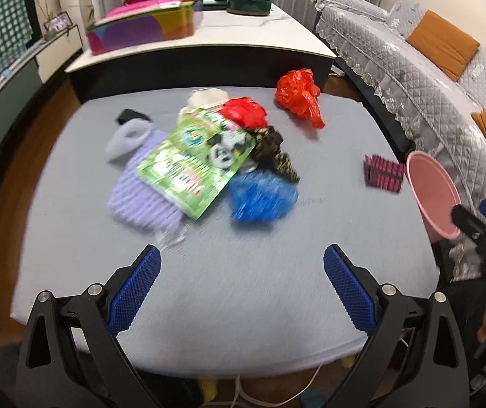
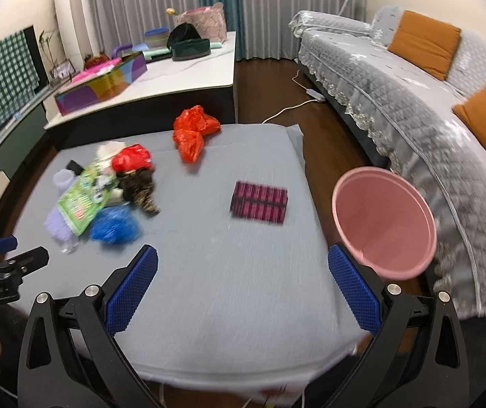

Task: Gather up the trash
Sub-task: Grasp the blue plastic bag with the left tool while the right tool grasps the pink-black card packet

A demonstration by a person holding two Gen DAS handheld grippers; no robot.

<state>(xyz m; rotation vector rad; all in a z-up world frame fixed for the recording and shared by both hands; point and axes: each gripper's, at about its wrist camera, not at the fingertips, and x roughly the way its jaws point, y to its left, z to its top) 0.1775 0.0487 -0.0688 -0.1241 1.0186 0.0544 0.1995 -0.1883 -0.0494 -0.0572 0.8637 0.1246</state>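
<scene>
A pile of trash lies on the grey padded table [image 1: 243, 289]: a green snack bag [image 1: 195, 163], a blue crumpled bag [image 1: 260, 197], a red bag [image 1: 244, 112], a purple ribbed item [image 1: 140, 190] and a dark patterned wrapper [image 1: 273, 153]. An orange-red bag [image 1: 299, 95] lies apart at the far edge. A pink-black box [image 2: 260, 202] lies at the right. A pink bin [image 2: 384, 227] stands past the table's right edge. My left gripper [image 1: 243, 265] is open and empty above the near side. My right gripper [image 2: 243, 268] is open and empty.
A white counter [image 2: 181, 74] with a colourful box [image 2: 101, 85] and containers stands behind the table. A grey sofa [image 2: 413, 102] with orange cushions [image 2: 424, 42] runs along the right. A cable [image 2: 290, 107] lies on the wooden floor.
</scene>
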